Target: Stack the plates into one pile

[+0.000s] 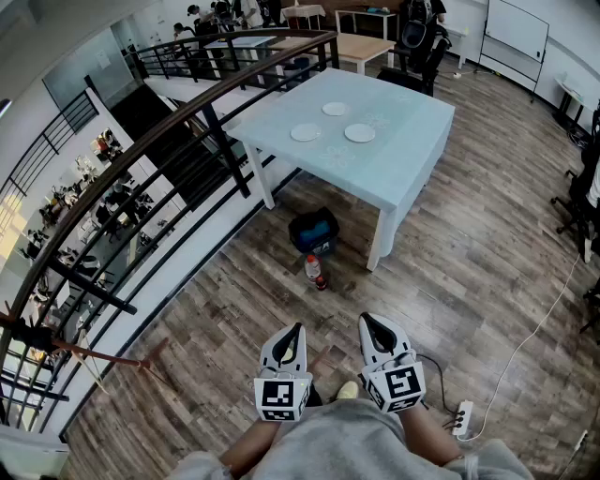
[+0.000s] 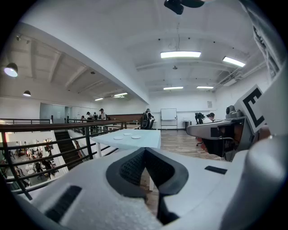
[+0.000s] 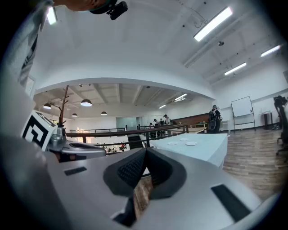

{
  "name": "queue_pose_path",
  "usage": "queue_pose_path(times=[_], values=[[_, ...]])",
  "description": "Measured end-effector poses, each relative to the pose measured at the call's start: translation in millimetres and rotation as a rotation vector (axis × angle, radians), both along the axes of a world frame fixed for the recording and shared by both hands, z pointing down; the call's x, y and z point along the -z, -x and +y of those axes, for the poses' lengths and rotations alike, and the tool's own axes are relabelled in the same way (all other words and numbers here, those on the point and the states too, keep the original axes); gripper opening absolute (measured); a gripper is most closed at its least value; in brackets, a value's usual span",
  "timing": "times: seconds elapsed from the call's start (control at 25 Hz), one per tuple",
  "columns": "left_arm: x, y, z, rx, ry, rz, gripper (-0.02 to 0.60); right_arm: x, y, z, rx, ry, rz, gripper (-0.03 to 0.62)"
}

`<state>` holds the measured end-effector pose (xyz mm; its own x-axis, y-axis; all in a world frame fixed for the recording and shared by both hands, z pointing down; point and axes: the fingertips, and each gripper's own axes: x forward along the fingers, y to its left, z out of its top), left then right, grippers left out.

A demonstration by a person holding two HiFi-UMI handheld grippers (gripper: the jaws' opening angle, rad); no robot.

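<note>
Both claws empty and closed. Left claw [image 1: 298, 330]: dark ribbed pads [image 2: 130, 168] pressed together at the tip, nothing between them, nose tipped slightly down. Right claw [image 1: 368, 322]: same, pads touching, nothing held, about level. They sit side by side low in the head view, just in front of my grey garment [image 1: 347, 445], marker cubes toward the camera and noses aimed at the table. Under them is brown wood-plank floor [image 1: 487, 281]. Near the right claw, on its right, a white power strip [image 1: 462, 417] lies on the floor, and a white cable [image 1: 534, 328] runs off to the right. Ahead of the claws a small bottle with reddish contents [image 1: 316, 272] stands upright on the floor. Just beyond it is a dark bin with something blue inside [image 1: 314, 232], by the table's near edge. The pale blue-green square table on white legs [image 1: 403, 150] is well apart from both claws. On it are three small white round plates [image 1: 359, 133], each flat on the tabletop, none stacked and none touching. Two lie side by side nearer me, the third behind and between them. A dark metal railing with a wooden handrail [image 1: 187, 117] curves along the table's left side, with a stairwell past it. A whiteboard [image 1: 516, 28] stands at the far right.
</note>
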<state>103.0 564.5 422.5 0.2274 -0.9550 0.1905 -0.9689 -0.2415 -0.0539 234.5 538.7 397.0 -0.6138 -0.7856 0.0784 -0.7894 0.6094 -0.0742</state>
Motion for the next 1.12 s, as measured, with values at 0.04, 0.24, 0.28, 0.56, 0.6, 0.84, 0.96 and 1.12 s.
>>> queue_pose_path(times=[0.04,0.24,0.28,0.56,0.6,0.84,0.96,1.12], values=[[0,0,2,-0.002,0.006,0.004,0.018,0,-1,2,-0.004,0.001,-0.004,0.026],[0,-2,5,-0.005,0.021,0.016,0.018,1,-7,6,-0.025,0.005,-0.015,0.026],[1,-2,3,-0.005,0.018,0.013,0.018,1,-7,5,-0.029,0.002,-0.015,0.026],[3,0,-21,0.000,-0.004,0.012,0.018,-5,-4,-13,-0.008,0.051,-0.053,0.026],[3,-1,-25,-0.001,-0.004,0.012,0.018,-6,-4,-17,-0.006,0.057,-0.053,0.026],[4,1,-60,-0.020,-0.001,0.027,0.018,-4,3,-52,-0.006,0.053,-0.040,0.026],[-2,3,-84,-0.032,0.004,0.030,0.018,-7,7,-76,-0.020,0.051,-0.027,0.026],[2,4,-125,-0.050,-0.004,0.030,0.018,-6,7,-115,-0.041,0.060,-0.030,0.026]])
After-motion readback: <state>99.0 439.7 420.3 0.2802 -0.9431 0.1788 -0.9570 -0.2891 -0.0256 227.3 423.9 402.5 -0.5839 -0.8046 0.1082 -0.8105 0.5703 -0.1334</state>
